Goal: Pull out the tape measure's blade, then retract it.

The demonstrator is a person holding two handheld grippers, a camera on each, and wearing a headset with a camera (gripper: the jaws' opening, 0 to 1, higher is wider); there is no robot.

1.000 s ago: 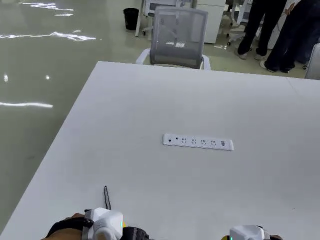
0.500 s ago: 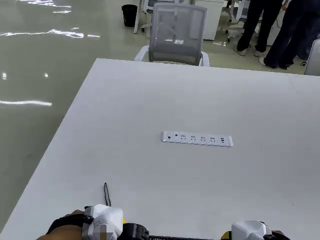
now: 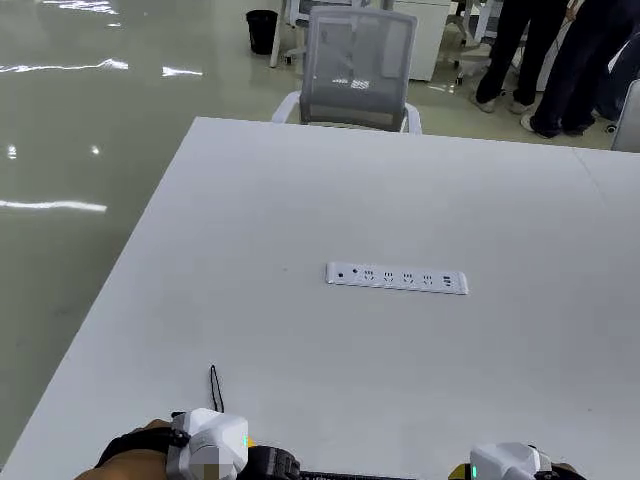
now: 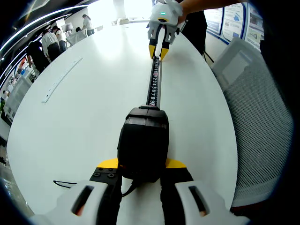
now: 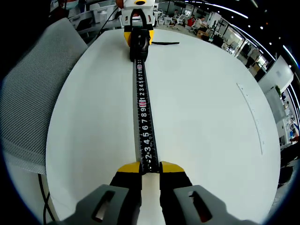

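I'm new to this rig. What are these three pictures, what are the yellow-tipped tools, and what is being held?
There is no robot here: a person holds a hand tool with two jaws in each hand. One picture comes from a headset camera looking down at a white table with a power strip on it and a grey chair beyond. The other two come from cameras riding on the tools, looking along their jaws. The left gripper is clamped on the black tape measure case. The right gripper pinches the end of the blade, which stretches pulled out over the table between them.
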